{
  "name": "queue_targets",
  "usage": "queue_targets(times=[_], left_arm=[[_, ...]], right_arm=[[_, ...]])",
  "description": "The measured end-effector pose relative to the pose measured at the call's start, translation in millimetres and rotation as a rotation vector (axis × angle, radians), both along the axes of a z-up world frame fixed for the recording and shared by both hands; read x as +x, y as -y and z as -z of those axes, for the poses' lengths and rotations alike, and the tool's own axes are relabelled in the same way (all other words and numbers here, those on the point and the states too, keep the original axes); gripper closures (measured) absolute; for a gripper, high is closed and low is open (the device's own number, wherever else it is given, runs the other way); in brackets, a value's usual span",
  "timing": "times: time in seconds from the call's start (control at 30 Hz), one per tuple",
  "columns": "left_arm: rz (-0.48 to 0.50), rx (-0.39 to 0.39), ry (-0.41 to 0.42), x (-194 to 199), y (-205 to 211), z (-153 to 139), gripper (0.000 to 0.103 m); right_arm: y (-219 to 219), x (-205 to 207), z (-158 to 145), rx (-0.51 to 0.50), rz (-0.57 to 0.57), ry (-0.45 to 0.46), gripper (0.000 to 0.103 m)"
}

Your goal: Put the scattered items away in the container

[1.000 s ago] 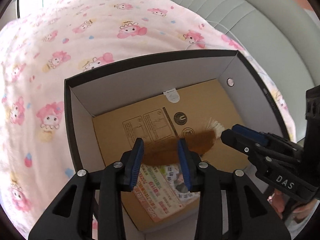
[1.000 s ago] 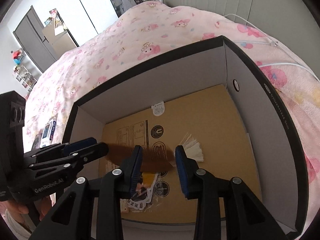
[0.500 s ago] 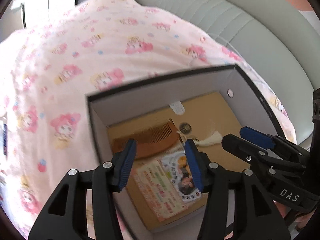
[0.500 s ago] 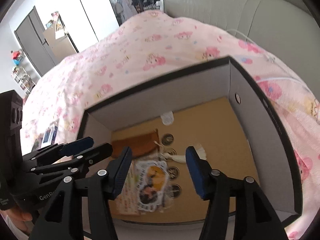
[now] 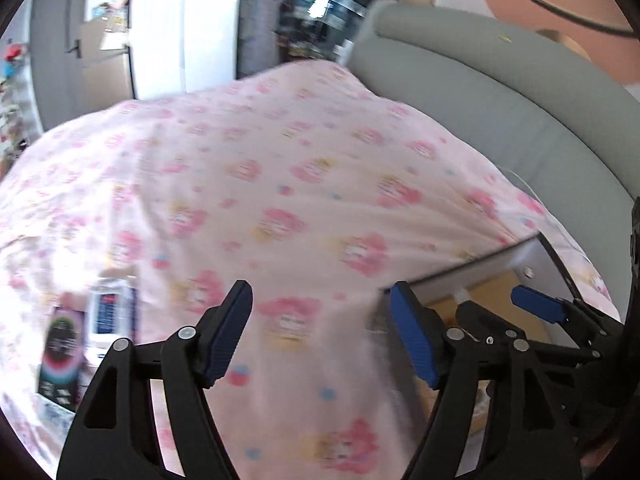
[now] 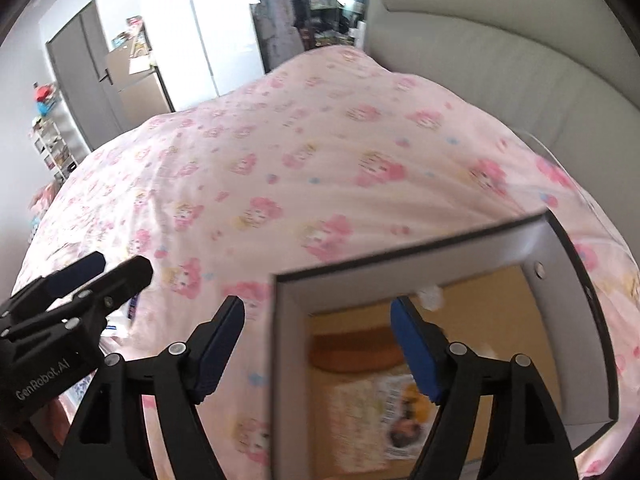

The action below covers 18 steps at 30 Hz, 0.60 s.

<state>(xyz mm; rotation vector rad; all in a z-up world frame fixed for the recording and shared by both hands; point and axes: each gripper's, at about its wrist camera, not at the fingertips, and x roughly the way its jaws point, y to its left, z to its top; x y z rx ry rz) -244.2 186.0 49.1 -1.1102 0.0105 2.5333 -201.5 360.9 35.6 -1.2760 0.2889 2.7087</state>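
A pink bedspread [image 6: 320, 168] printed with cartoon figures covers the bed and fills most of both views, with a grey padded headboard [image 6: 520, 52] curving behind it on the right. On the bedspread sits the container, an open box [image 6: 568, 320] with a dark rim, pale inner walls and a brown cardboard floor; in the left wrist view only its far corner shows at the right edge. Inside it, on the floor, lie a brown wooden comb [image 6: 356, 350] towards the left wall and, just nearer the camera, a printed packet [image 6: 384, 412] (blurred, its print unreadable). Well apart from the box, at the left of the bed, a small white-and-blue box [image 5: 110, 314] and a dark packet [image 5: 62, 354] lie beside each other on the bedspread. The right gripper [image 6: 318, 346] hangs over the box's left wall, jaws wide and empty. The left gripper [image 5: 322, 332] hangs above bare bedspread, also spread wide with nothing between its pads.
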Motion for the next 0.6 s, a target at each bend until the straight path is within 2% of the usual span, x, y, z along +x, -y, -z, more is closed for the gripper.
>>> queue_targets(times=[0.1, 0.23, 0.43, 0.5, 0.53, 0.6], left_arm=[[-0.051, -0.007, -0.033, -6.3, 29.4, -10.7, 0.027], [-0.116, -0.023, -0.086, -6.1, 64.9, -20.0, 0.010], [-0.180, -0.022, -0.121, -1.5, 114.0, -29.4, 0.009], [-0.193, -0.017, -0.131, 1.0, 127.3, -32.0, 0.006], [-0.199, -0.015, -0.135, 2.5, 133.3, -33.1, 0.002], [-0.209, -0.017, -0.142, 5.8, 143.1, -34.4, 0.000]], right_arm=[[30.7, -10.8, -5.2, -0.012, -0.023, -0.006, 0.029], [68.7, -20.3, -11.4, 0.021, -0.037, -0.021, 0.029], [119.0, -28.6, -18.7, 0.045, -0.071, -0.022, 0.029], [130.8, -27.7, -22.8, 0.081, -0.071, -0.033, 0.029], [135.1, -27.0, -24.6, 0.095, -0.068, -0.036, 0.029], [143.2, -25.0, -28.6, 0.111, -0.059, -0.041, 0.029]])
